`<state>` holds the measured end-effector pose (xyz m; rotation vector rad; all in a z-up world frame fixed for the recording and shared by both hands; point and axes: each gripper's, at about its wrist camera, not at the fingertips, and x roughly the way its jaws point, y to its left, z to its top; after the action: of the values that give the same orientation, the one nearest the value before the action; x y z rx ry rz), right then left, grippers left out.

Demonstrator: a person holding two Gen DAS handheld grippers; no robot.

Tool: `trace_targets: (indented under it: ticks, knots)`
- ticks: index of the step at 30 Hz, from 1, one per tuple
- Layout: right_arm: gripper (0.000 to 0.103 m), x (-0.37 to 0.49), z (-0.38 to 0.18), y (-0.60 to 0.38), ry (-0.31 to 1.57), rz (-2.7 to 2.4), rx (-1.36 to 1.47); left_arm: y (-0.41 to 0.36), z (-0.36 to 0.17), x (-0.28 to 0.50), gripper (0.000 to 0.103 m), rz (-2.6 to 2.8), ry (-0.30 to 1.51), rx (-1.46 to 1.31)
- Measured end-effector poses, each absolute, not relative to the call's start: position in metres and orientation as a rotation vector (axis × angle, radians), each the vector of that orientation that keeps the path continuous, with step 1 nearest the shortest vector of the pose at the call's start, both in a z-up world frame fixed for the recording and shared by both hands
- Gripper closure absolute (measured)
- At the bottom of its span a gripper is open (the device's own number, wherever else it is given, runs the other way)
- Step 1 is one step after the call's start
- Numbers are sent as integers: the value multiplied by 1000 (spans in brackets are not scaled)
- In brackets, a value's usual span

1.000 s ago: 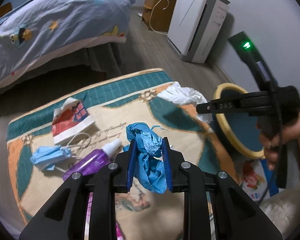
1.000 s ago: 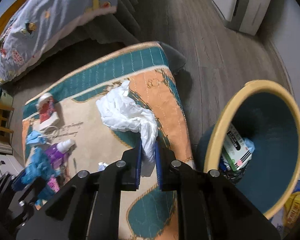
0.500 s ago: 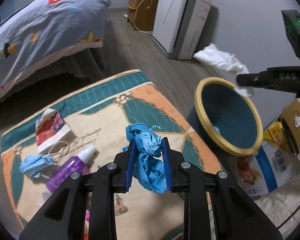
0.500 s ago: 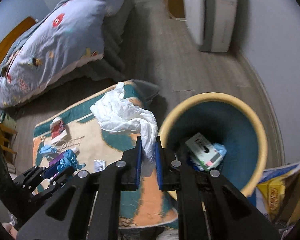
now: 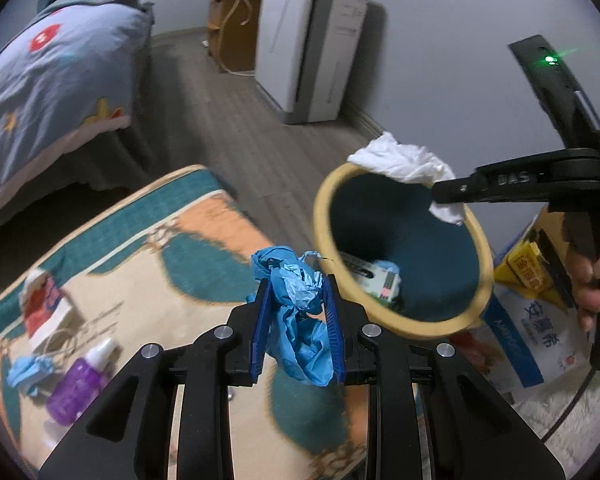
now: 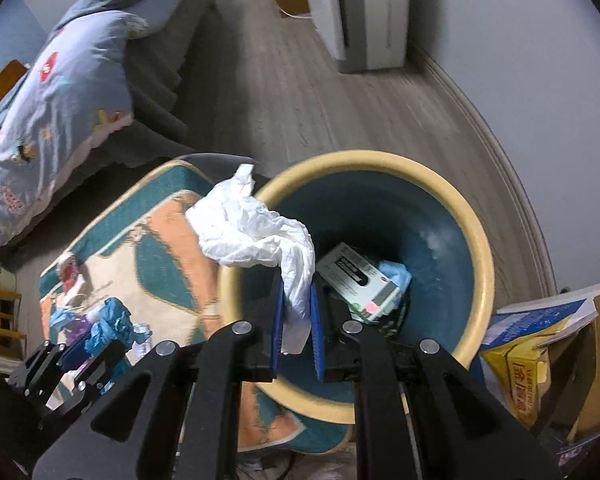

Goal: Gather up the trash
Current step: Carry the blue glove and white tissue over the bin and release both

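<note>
Right hand-held gripper (image 6: 296,316), clamped on white tissue (image 6: 256,232), has moved from rug to over bin (image 6: 476,248); release next. Left hand-held gripper (image 5: 298,320) grips blue wad (image 5: 296,300), approaching.

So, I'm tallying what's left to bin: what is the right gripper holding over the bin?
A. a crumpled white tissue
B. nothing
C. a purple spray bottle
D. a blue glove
A: the right gripper is shut on the crumpled white tissue, hanging above the open mouth of the yellow-rimmed bin.
</note>
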<state>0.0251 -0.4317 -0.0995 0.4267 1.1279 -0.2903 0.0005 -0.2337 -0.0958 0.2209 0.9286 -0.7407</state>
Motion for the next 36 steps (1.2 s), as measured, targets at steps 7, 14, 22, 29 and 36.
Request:
trace_targets:
  ticks: [7, 14, 22, 29, 36]
  knots:
    - [91, 19, -121, -464, 1172, -342, 500, -267, -106, -1, 77, -799, 939, 239]
    - [91, 17, -131, -478, 1204, -380, 513, -301, -120, -7, 77, -869, 939, 285]
    - [91, 8, -128, -491, 1173, -430, 525, -332, -116, -18, 77, -961, 870, 312]
    - [87, 5, -120, -500, 1127, -475, 546, -334, -106, -23, 37, -996, 814, 267]
    - [45, 6, -118, -501, 1118, -479, 556, -322, -107, -19, 29, -969, 833, 260]
